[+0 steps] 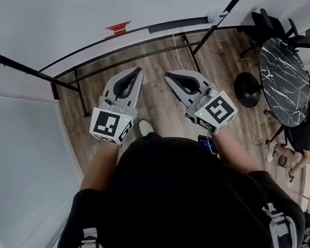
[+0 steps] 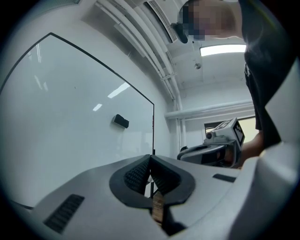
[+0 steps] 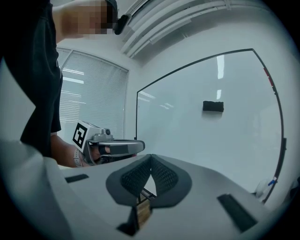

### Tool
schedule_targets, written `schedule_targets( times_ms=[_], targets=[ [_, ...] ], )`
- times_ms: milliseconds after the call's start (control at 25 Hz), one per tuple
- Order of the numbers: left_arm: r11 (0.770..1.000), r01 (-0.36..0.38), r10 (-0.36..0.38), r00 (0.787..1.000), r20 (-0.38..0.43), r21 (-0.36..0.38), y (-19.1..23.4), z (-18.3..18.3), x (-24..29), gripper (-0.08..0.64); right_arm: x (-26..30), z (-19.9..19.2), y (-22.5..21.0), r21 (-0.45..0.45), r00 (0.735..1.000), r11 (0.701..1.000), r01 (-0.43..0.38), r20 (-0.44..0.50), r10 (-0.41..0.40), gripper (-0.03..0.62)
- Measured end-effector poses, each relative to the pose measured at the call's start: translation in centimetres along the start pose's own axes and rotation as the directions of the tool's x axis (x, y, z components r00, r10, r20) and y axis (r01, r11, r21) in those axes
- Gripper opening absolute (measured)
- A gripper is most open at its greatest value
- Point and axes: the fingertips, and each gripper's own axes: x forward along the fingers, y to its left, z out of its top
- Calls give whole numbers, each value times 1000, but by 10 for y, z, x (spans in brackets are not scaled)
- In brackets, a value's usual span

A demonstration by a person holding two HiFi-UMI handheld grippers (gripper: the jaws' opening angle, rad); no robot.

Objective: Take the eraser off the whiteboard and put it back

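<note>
Both sets of jaws are pinched together on nothing, left gripper (image 1: 136, 72) and right gripper (image 1: 170, 77) side by side. Further off, the black block eraser (image 3: 213, 106) sits stuck on the glossy whiteboard (image 3: 197, 145), well apart from them. Arrive closed like that and you'd probably knock it off the slick surface.
</note>
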Motion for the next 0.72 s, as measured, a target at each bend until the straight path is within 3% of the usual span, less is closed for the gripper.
schedule_targets(
  times_ms=[360, 720],
  targets=[
    [1000, 4, -4, 1000, -5, 17, 46, 3, 35, 3, 34, 2, -48, 10, 1000, 1000, 27, -10, -27, 3],
    [996, -75, 75, 997, 6, 57, 77, 18, 76, 3, 61, 25, -115, -37, 999, 999, -14, 50, 16, 3]
  ],
)
